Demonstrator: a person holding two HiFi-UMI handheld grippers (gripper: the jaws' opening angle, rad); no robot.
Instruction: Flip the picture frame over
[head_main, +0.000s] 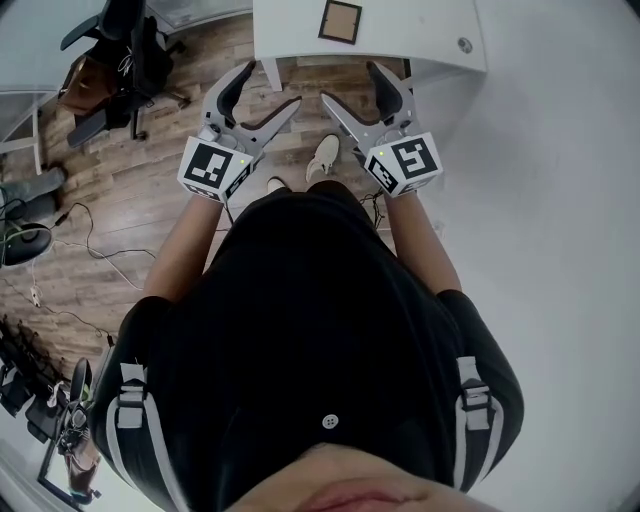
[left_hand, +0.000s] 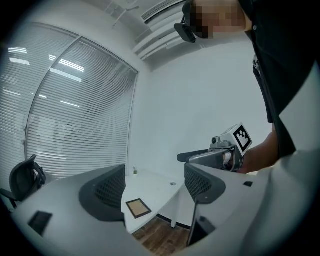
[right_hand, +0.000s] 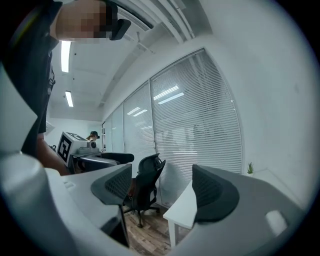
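A small dark-framed picture frame (head_main: 340, 21) with a tan panel lies flat on the white table (head_main: 420, 30) at the top of the head view. It also shows between the jaws in the left gripper view, as the picture frame (left_hand: 138, 207) on the white table (left_hand: 160, 187). My left gripper (head_main: 268, 88) and right gripper (head_main: 352, 84) are held in front of the person's chest, short of the table, both open and holding nothing. The right gripper (right_hand: 161, 194) faces a table corner, with no frame in that view.
A black office chair (head_main: 125, 60) stands at the upper left on the wooden floor, seen as the office chair (right_hand: 146, 187) in the right gripper view. Cables (head_main: 80, 240) trail over the floor at left. A white wall (head_main: 560, 200) runs along the right. A small plant (left_hand: 135, 170) sits on the table.
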